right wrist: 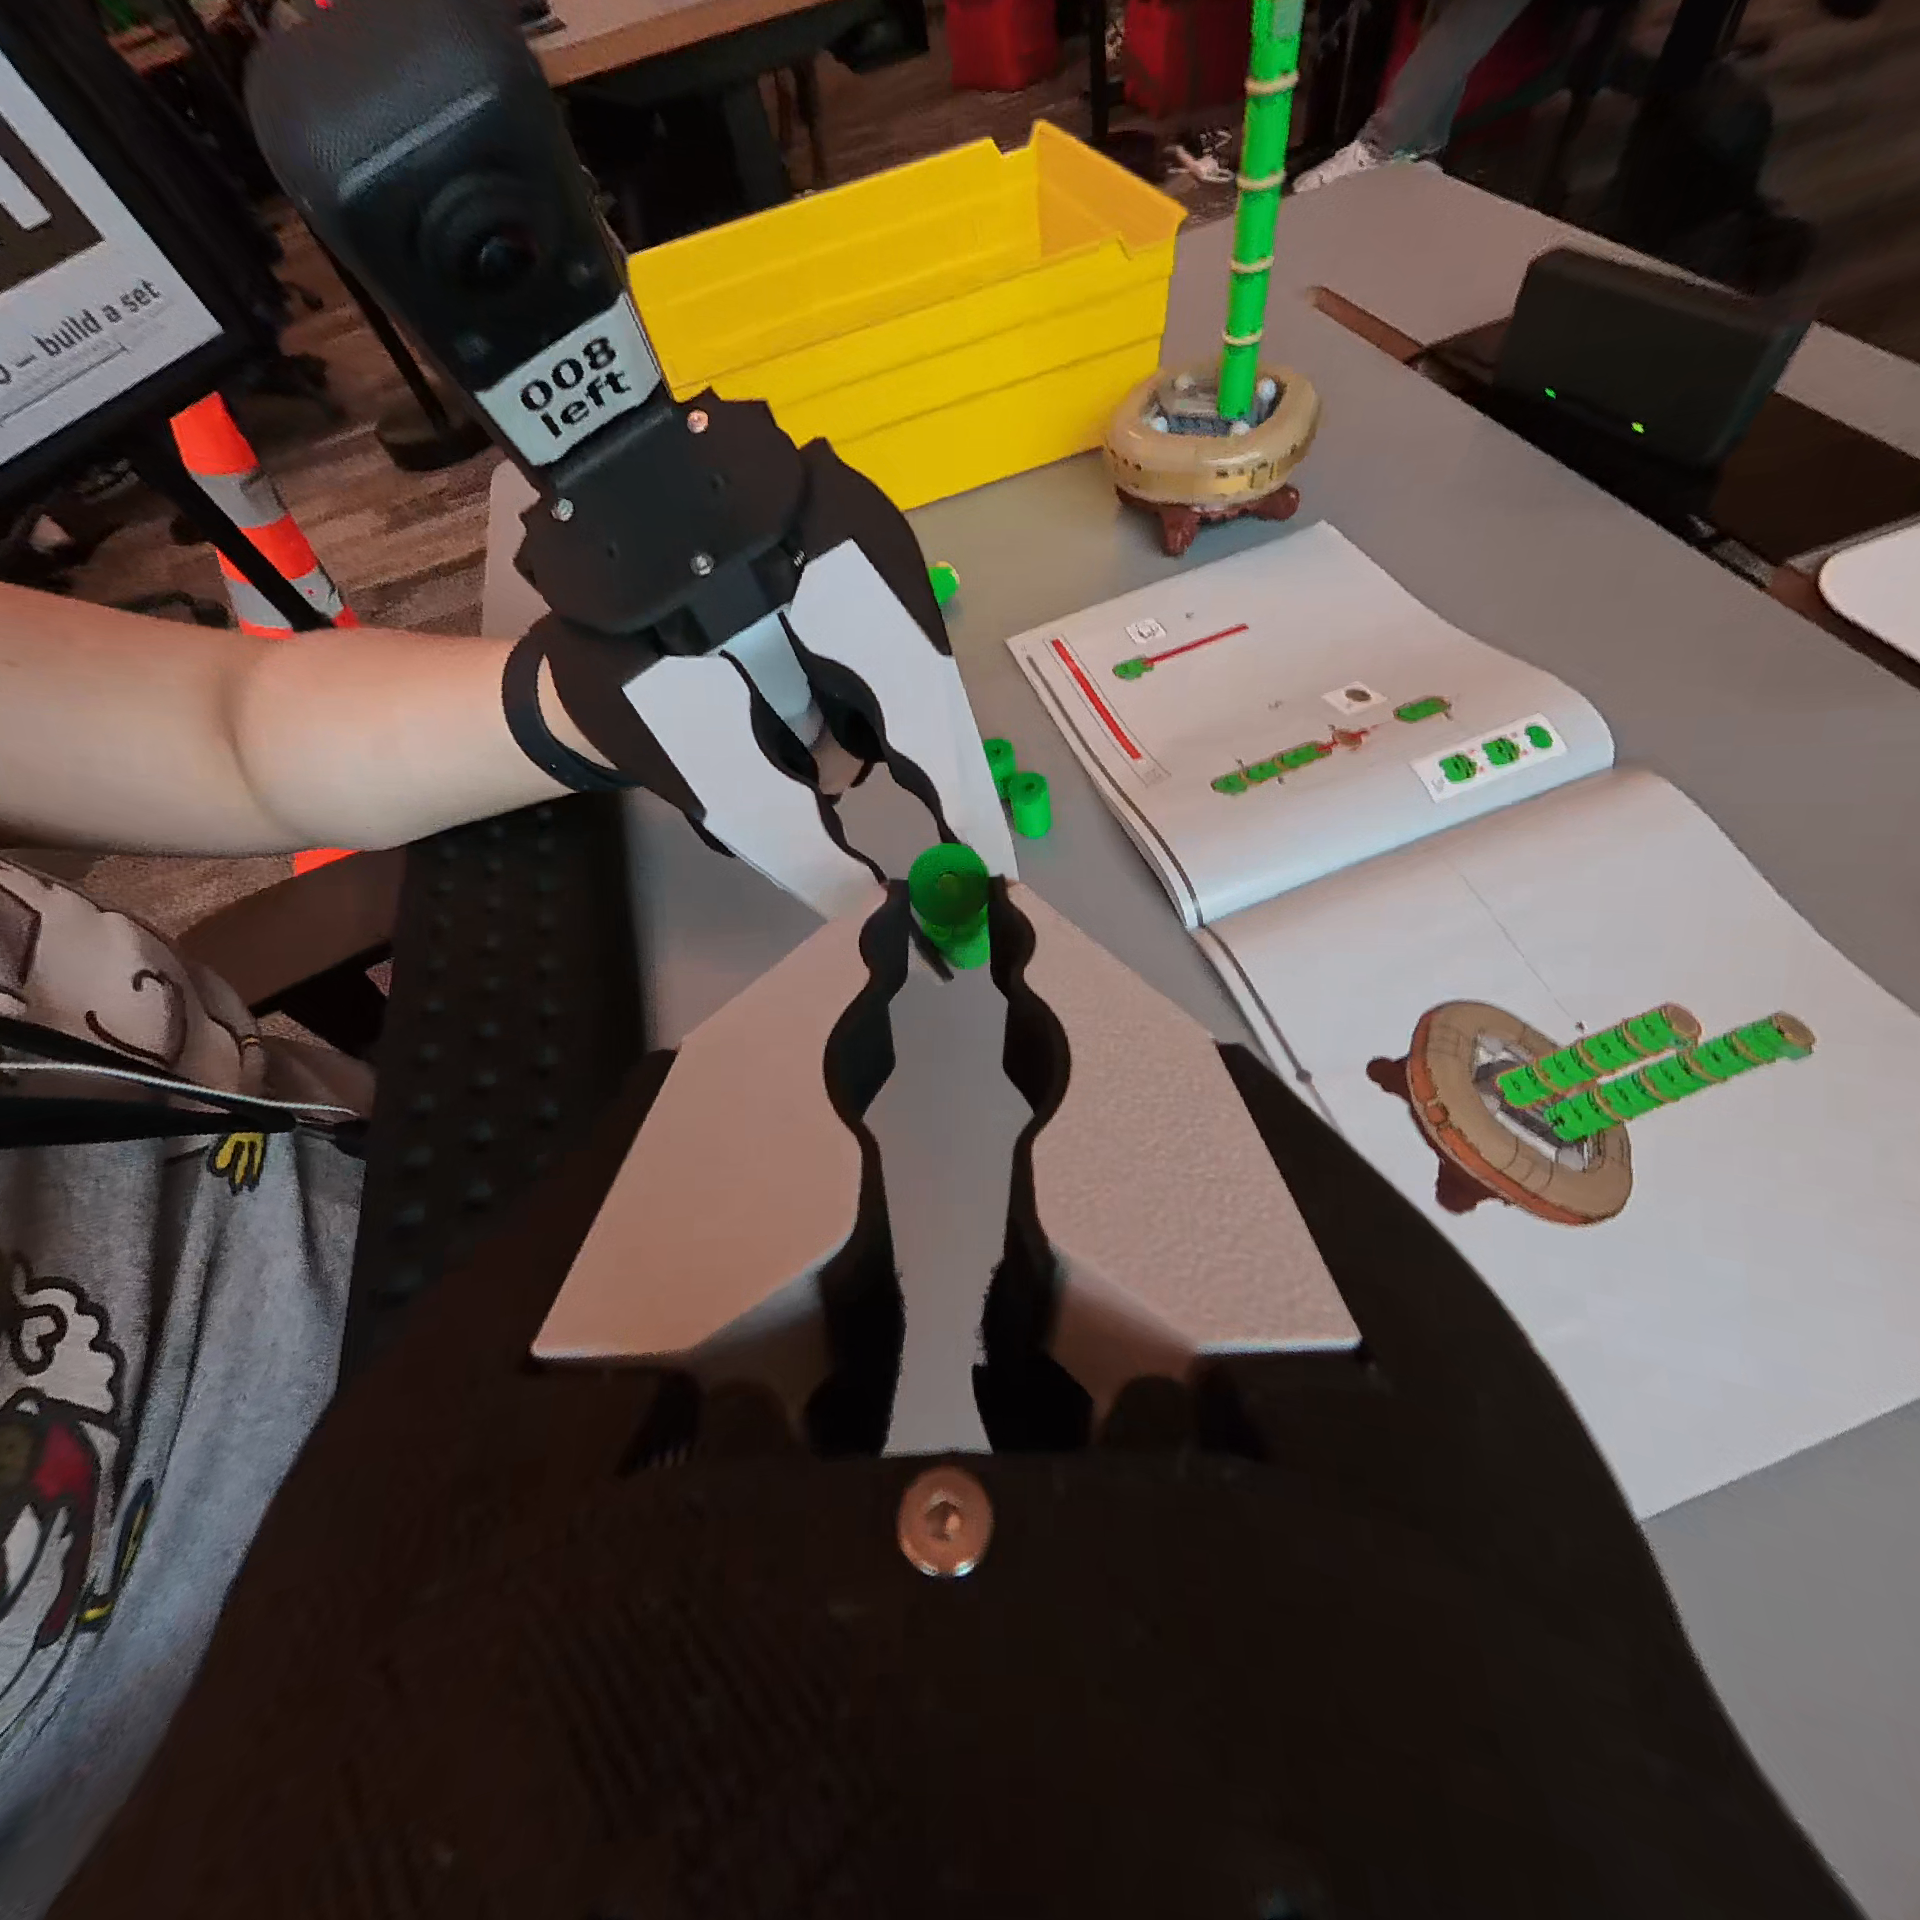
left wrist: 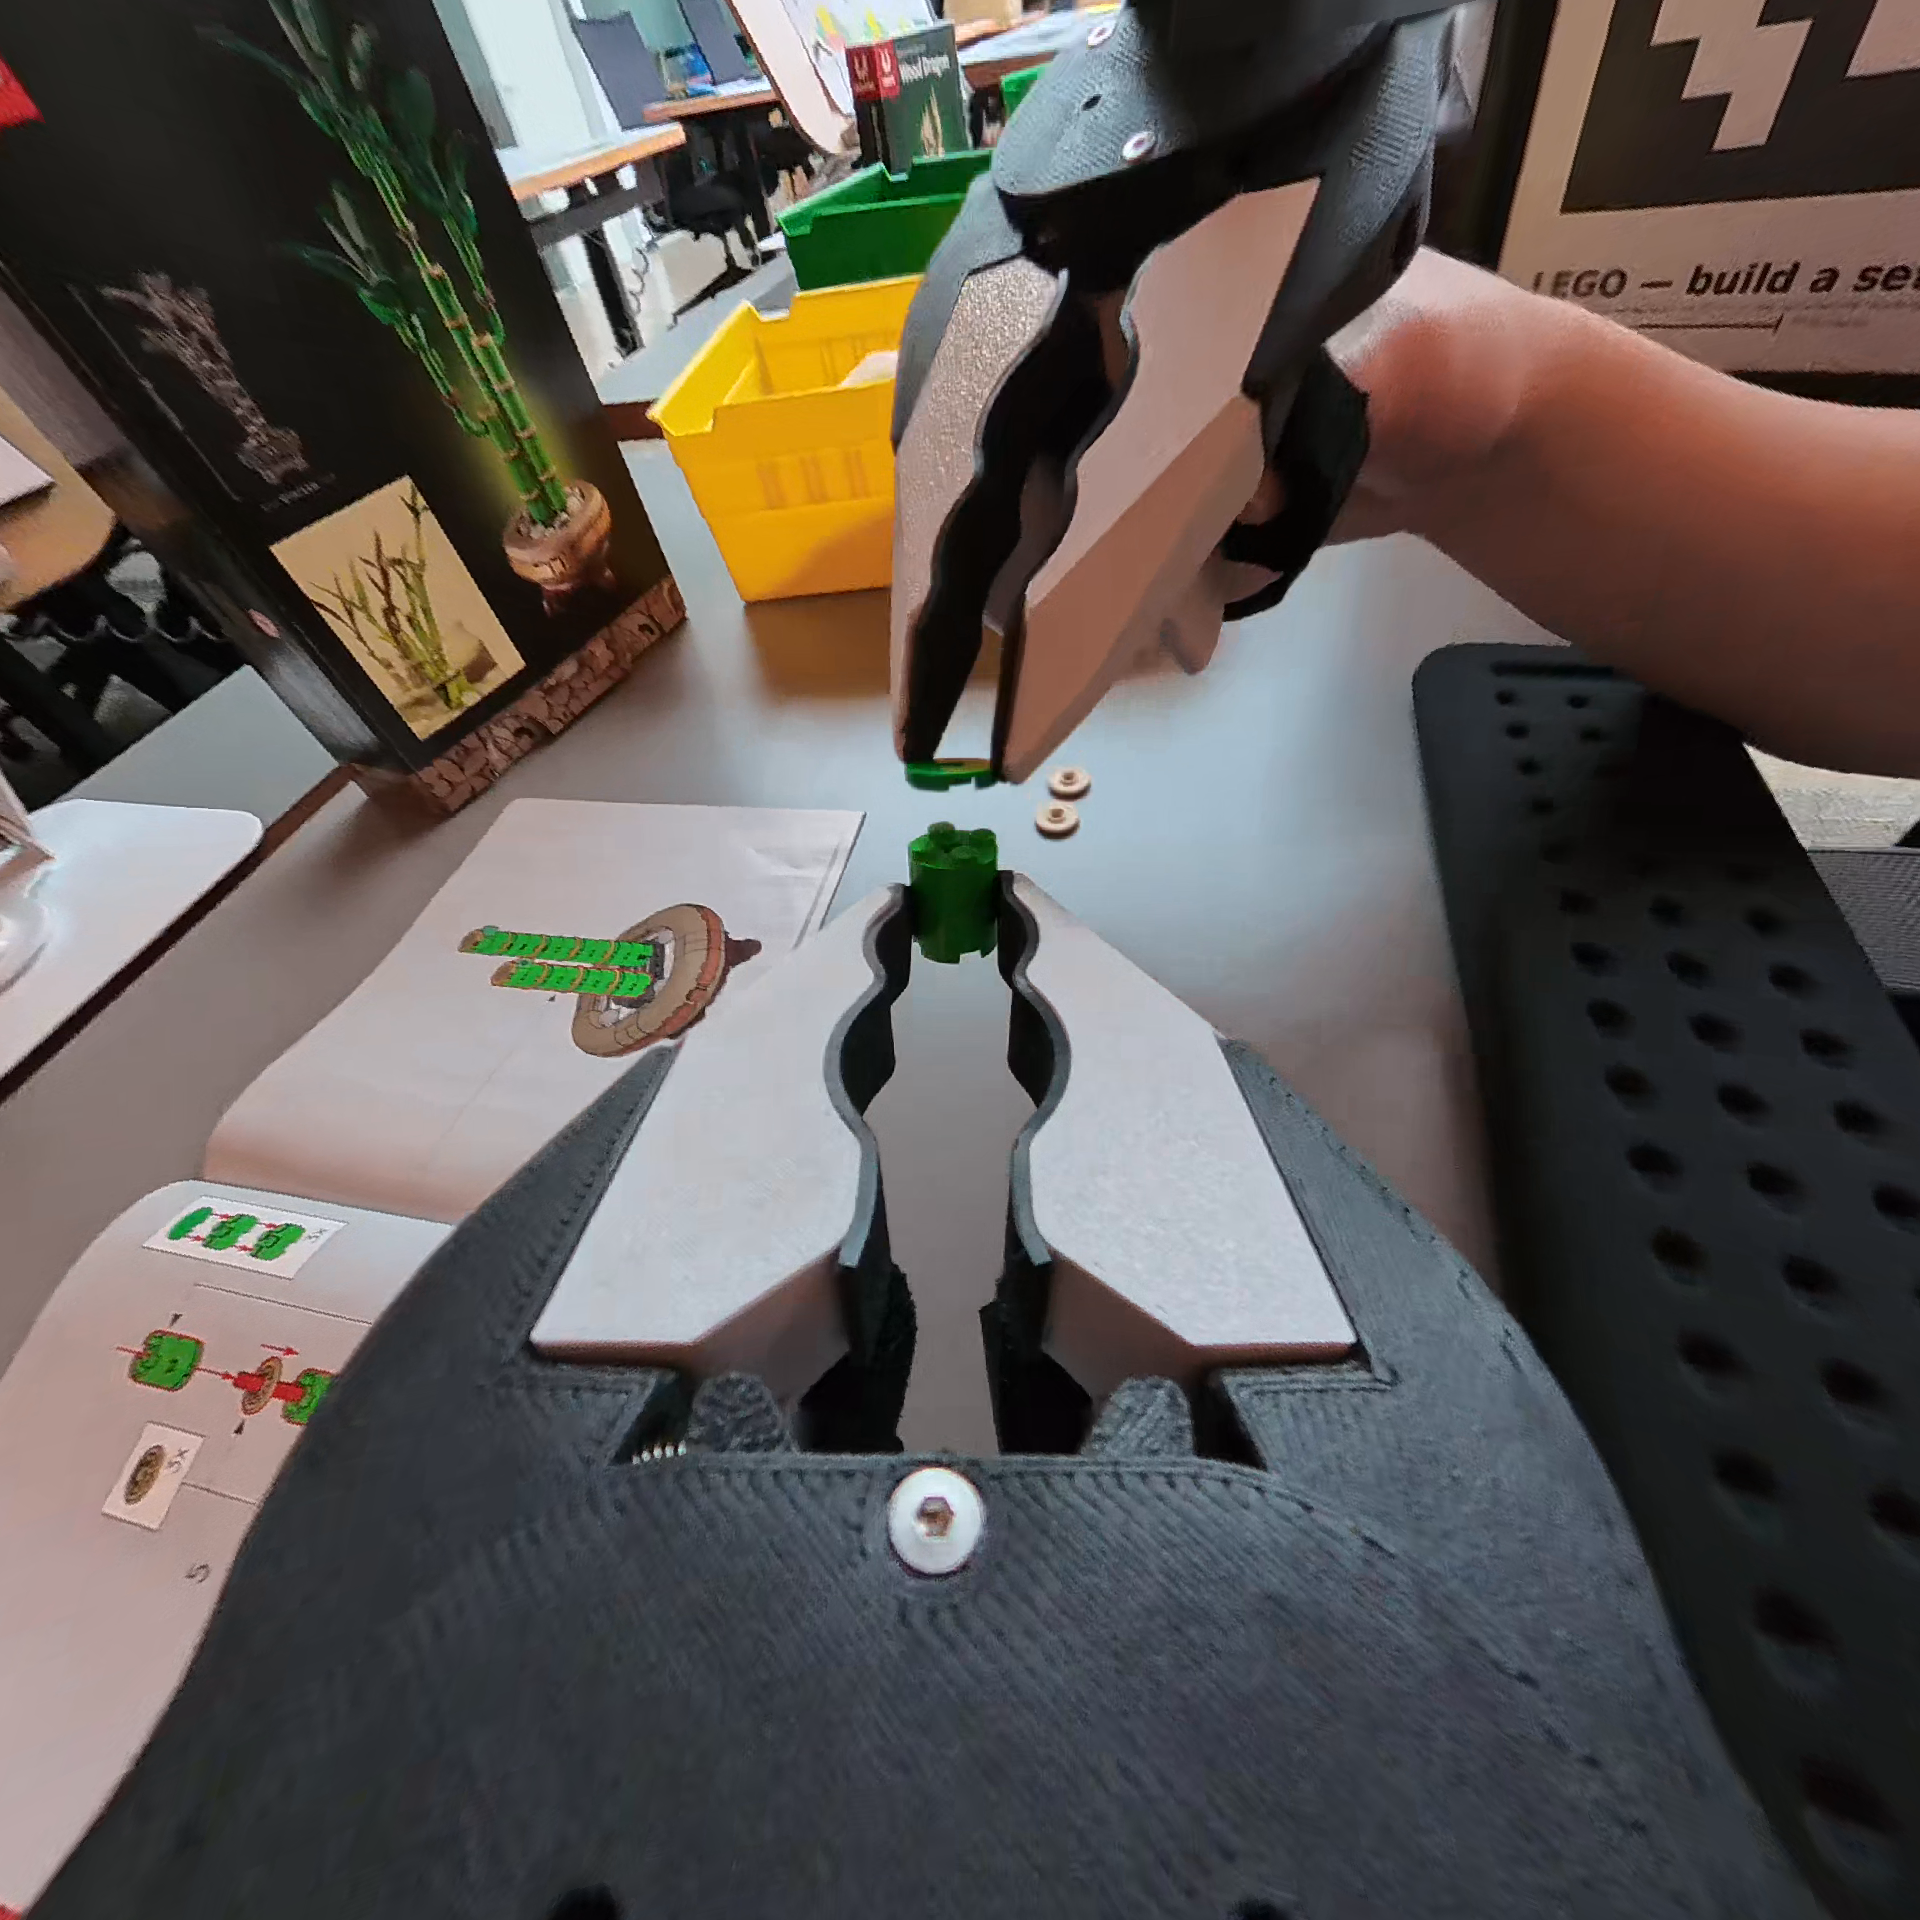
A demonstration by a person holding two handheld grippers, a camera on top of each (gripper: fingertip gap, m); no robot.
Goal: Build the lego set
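Note:
My left gripper (left wrist: 954, 896) is shut on a dark green round brick (left wrist: 951, 914), held upright with its studs up. My right gripper (left wrist: 951, 764) comes down from above, shut on a thin green round plate (left wrist: 940, 772). The plate hangs just above the brick with a small gap between them. In the right wrist view my right gripper (right wrist: 945, 896) holds the plate (right wrist: 945, 883) over the brick (right wrist: 968, 948), and the left gripper (right wrist: 948, 871) reaches in from the upper left. Two tan round pieces (left wrist: 1062, 800) lie on the table just beyond.
An open instruction booklet (right wrist: 1351, 748) lies beside the grippers. The part-built bamboo stalk in its tan pot (right wrist: 1210, 436) stands behind it, by a yellow bin (right wrist: 914, 301). Loose green bricks (right wrist: 1023, 795) lie on the table. There is also a black perforated tray (left wrist: 1683, 1143) and the set's box (left wrist: 343, 416). Less than 4 cm separates the two grippers' tips.

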